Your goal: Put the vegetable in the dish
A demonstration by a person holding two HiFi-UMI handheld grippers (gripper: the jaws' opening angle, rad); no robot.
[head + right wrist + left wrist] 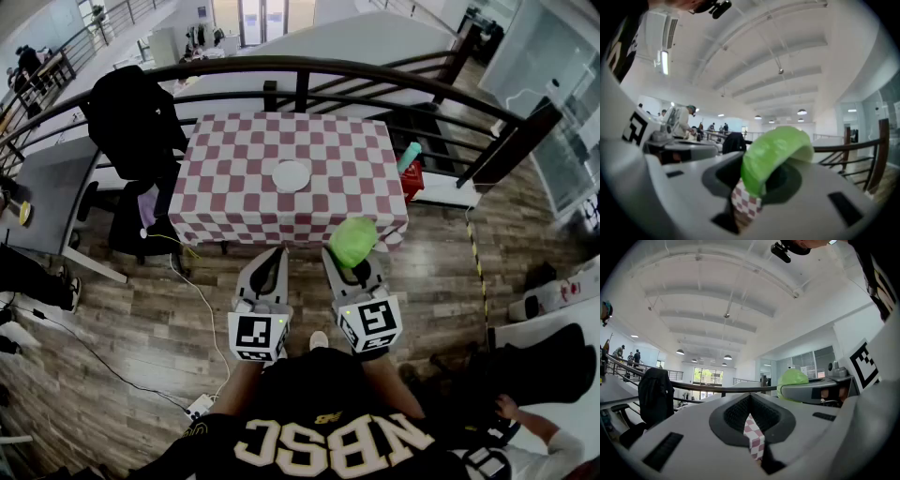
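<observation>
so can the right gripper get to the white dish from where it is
Likely yes, after a reach forward. The right gripper, shut on the green vegetable, hovers near the checkered table's front edge; the white dish sits mid-table, with nothing showing between them.

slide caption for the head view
Right gripper holds a green vegetable before the checkered table bearing a white dish; left gripper shut, empty.
</observation>
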